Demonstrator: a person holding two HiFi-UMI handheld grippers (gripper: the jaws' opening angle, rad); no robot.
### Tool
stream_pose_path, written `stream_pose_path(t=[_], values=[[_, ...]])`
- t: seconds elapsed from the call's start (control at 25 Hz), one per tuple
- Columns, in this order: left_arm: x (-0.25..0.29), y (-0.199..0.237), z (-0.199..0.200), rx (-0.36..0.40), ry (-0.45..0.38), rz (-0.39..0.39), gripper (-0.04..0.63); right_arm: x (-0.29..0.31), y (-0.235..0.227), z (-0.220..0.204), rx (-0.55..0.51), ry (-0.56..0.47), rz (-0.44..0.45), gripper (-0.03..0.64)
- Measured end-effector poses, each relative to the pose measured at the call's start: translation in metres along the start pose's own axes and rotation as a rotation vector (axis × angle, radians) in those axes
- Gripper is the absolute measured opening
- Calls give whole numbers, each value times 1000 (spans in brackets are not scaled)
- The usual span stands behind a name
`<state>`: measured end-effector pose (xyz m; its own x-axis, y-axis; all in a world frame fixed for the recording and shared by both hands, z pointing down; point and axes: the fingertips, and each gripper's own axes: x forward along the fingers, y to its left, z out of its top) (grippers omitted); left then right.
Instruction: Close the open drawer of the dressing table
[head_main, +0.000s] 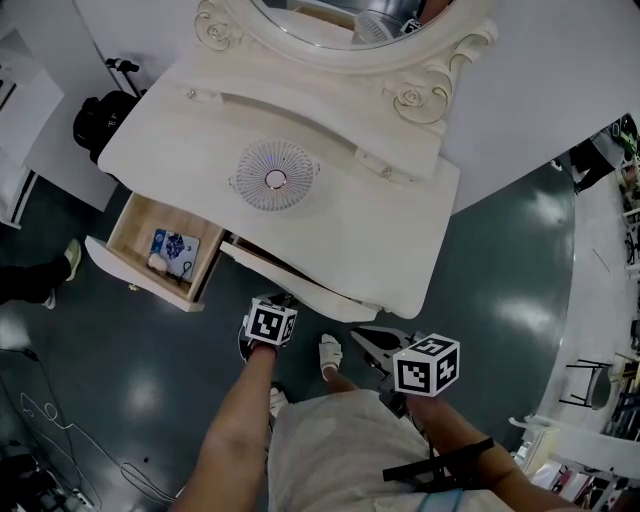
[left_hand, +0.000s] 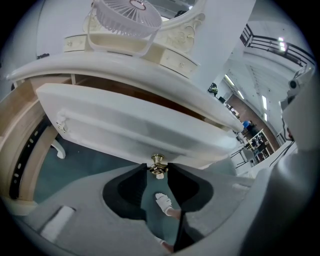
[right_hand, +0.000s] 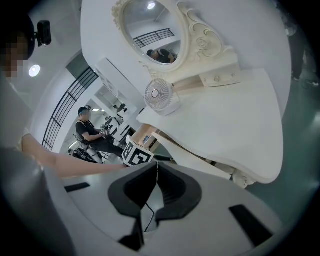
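1. Currently I see my left hand-held gripper (left_hand: 158, 175) closed on the small brass knob (left_hand: 158, 163) at the middle of a wide white drawer front (left_hand: 125, 125).
2. That drawer (head_main: 300, 283) sits under the centre of the desk (head_main: 400, 220) and stands partly out. A brown gap shows between its front and the desk edge above it.
3. A second drawer (head_main: 130, 265), at the desk's left end, is pulled much further out. Its wooden inside is bare to the head view, with a blue-and-white packet (head_main: 172, 245) lying in it.
4. My right hand-held gripper (right_hand: 156, 165) has its jaws together at the tips with nothing between them. It hangs in front of the desk, apart from it, to the right of the left one.
5. On the desk top stands a round white fan (head_main: 276, 176), and behind it an oval mirror (head_main: 330, 15) in a carved frame.
6. The floor (head_main: 500, 280) is dark and glossy.
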<state>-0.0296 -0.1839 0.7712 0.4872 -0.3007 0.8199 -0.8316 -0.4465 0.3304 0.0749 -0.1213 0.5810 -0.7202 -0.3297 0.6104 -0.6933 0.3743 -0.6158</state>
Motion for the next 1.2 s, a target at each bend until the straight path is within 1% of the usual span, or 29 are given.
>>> stream_pose_path(t=[0.4,0.76,1.2], values=[[11,1,22,19,-17,-6,135,-1,-8,3,9,4,-11,17],[20,1,38,19,-23,-9,133,-2,-17,5,19,5,-20,17],[30,5,57,55,-32,8,133,0,-25,8,27,2,-23,17]])
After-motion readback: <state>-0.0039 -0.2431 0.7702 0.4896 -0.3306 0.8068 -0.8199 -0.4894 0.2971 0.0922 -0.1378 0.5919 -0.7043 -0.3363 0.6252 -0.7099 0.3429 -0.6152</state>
